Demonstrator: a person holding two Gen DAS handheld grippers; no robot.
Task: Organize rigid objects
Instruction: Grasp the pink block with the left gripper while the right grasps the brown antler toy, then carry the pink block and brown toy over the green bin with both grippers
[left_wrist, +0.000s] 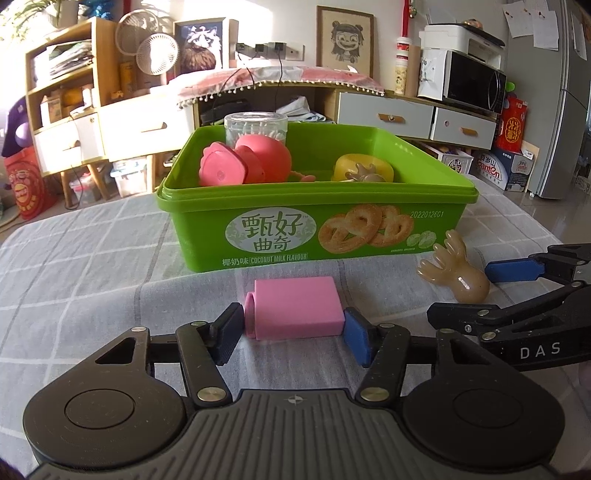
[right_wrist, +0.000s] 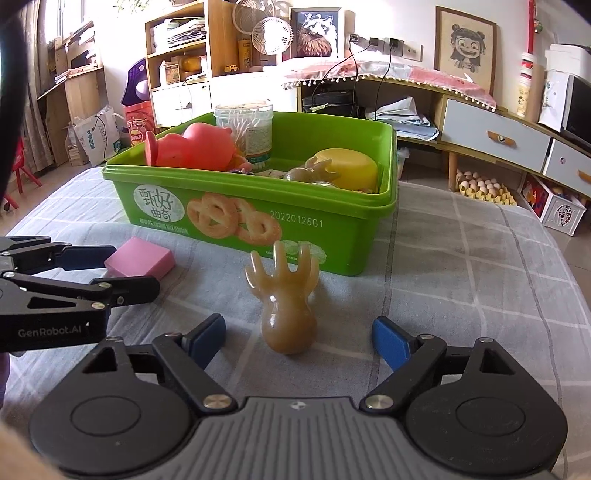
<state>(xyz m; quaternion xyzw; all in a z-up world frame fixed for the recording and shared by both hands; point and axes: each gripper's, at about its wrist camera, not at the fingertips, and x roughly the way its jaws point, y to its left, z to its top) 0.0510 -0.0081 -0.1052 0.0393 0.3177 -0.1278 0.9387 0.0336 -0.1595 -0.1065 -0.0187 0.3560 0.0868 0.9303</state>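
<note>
A pink block (left_wrist: 295, 308) lies on the grey checked cloth in front of the green cookie box (left_wrist: 258, 229). My left gripper (left_wrist: 293, 336) has its jaws on both sides of the block's near end, pads touching or nearly touching it. A tan antler-shaped toy (right_wrist: 286, 299) lies on the cloth; my right gripper (right_wrist: 299, 341) is open with its jaws on either side of the toy's round base, not touching. The box (right_wrist: 332, 236) holds a pink toy (left_wrist: 240, 162), a yellow bowl (right_wrist: 351, 166), a cotton-swab jar (right_wrist: 245, 129) and another tan toy (right_wrist: 312, 171).
The cloth-covered table (left_wrist: 92, 266) ends behind the box. The right gripper shows in the left wrist view (left_wrist: 517, 291); the left gripper shows in the right wrist view (right_wrist: 74, 280). Shelves and cabinets stand beyond.
</note>
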